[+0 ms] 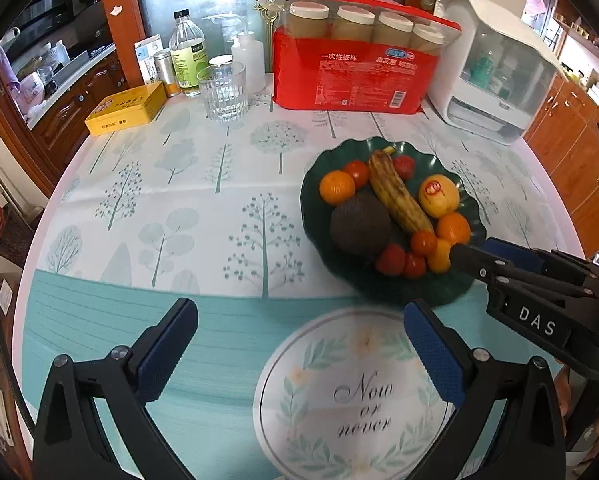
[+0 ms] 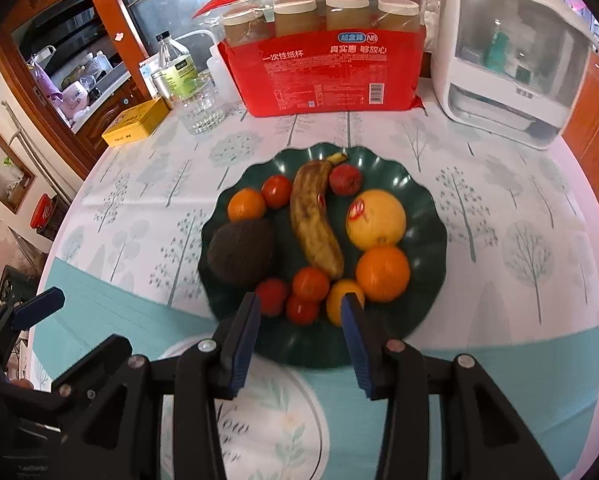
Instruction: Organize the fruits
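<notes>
A dark green scalloped plate (image 2: 427, 208) holds a spotted banana (image 2: 313, 224), an avocado (image 2: 241, 250), oranges (image 2: 382, 273), a yellow stickered fruit (image 2: 377, 220), several small tomatoes (image 2: 310, 283) and a small yellow-orange fruit (image 2: 339, 294). My right gripper (image 2: 299, 308) is open and empty over the plate's near edge, its fingers straddling the tomatoes. The plate (image 1: 311, 188) also shows in the left wrist view. My left gripper (image 1: 299, 320) is open and empty above the tablecloth, left of the plate. The right gripper (image 1: 471, 252) reaches in from the right there.
At the table's back stand a red pack of paper cups (image 2: 323, 68), a white appliance (image 2: 507, 60), a glass tumbler (image 1: 223, 92), bottles (image 1: 187, 52) and a yellow tin (image 1: 127, 108). Wooden cabinets surround the round table.
</notes>
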Motion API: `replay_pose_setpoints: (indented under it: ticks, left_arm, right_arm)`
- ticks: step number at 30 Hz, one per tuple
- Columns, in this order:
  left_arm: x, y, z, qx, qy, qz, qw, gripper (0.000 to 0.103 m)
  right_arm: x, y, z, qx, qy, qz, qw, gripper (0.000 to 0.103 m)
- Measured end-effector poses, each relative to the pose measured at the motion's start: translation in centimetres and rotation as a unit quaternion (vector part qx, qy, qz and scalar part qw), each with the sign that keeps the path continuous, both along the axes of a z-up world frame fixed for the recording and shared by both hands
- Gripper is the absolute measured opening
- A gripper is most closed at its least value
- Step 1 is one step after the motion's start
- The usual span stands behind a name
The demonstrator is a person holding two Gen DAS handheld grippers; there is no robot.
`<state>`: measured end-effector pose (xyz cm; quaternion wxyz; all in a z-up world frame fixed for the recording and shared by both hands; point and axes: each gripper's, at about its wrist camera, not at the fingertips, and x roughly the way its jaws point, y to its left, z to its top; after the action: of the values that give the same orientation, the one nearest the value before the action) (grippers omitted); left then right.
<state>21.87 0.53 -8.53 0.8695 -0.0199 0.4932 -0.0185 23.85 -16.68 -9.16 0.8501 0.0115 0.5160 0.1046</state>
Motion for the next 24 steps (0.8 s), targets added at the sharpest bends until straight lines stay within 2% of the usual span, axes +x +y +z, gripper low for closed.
replay_pose_setpoints:
  ticks: [9,18,24]
  left_arm:
    - [-6.1,0.4,1.2,-0.008,0.002,-0.031,0.9995,0.102]
    - [-12.9,0.9,3.6,-0.009,-0.017,-0.069,0.9974,0.102]
    - [-16.7,1.9,5.5,-0.016,-0.027,-0.077,0.9965,0.102]
  right_arm:
    - [-7.1,0.0,1.2,-0.001,-0.002,-0.021,1.0,0.042]
    - [-15.3,0.4,3.6,0.002,-0.012,-0.044,0.999,0.043]
    - [-20.0,1.1,5.8,0.011,-0.022,-0.058,0.998,0.05]
